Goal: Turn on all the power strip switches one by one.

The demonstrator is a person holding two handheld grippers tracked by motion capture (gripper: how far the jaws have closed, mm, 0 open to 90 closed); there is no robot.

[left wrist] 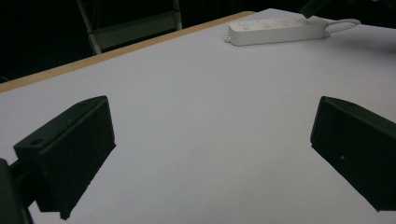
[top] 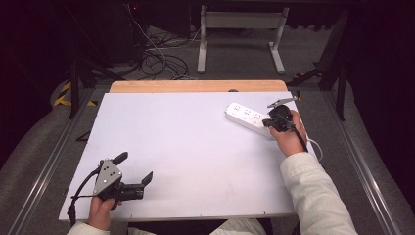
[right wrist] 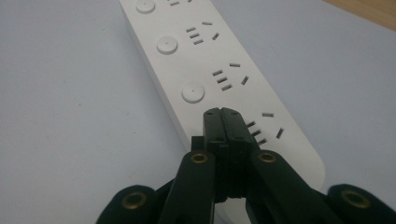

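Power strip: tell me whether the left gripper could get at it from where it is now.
Probably yes, though not without travelling. The left gripper sits open at the near left corner, the power strip lies at the far right, and bare table lies between. The right gripper crowds its near end.

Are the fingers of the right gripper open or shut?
Shut. The right gripper has its fingers pressed together, nothing between them, over the power strip.

You are working in a lab: cables (top: pixel 156 56) are trailing over grey carpet (top: pixel 235 58) behind a white counter (top: pixel 186 147), dark curtains hanging around.
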